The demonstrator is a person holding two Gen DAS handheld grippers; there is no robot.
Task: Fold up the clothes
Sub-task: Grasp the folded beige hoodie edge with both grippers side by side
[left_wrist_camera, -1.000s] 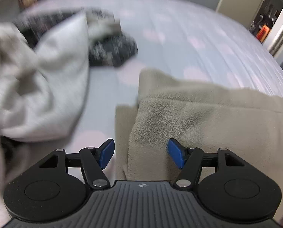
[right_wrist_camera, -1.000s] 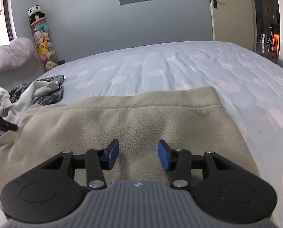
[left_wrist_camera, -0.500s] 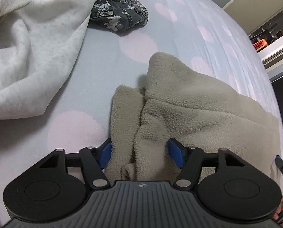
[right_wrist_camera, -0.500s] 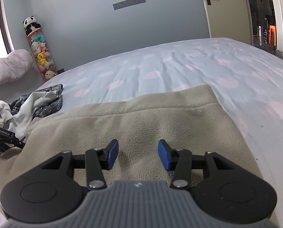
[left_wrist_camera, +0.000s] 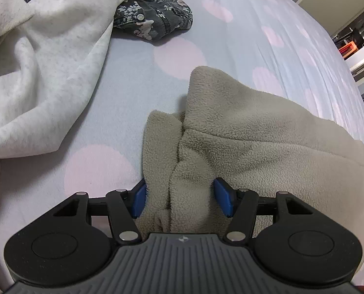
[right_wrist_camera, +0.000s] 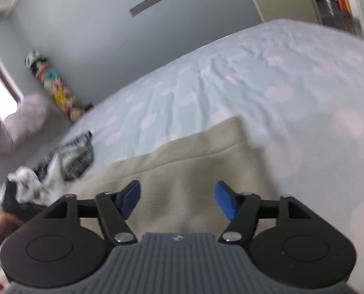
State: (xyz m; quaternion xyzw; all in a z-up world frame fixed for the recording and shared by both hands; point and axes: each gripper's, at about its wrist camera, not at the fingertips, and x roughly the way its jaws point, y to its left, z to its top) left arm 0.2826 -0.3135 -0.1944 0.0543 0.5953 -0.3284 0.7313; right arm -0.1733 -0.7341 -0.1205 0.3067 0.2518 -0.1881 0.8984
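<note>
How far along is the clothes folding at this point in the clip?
Early. The beige fleece lies on the bed, seemingly folded over itself. In hand: the left gripper straddles a bunched corner of it, its jaws closing in; the right gripper has just opened, nothing between its fingers. Left: the white sweatshirt and dark floral garment lie crumpled, unfolded.

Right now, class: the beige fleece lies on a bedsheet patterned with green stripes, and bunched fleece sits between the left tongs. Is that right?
Not quite. The bedsheet is pale blue with pink dots, not green stripes, as the left wrist view shows. The beige fleece does bunch between the left tongs.
</note>
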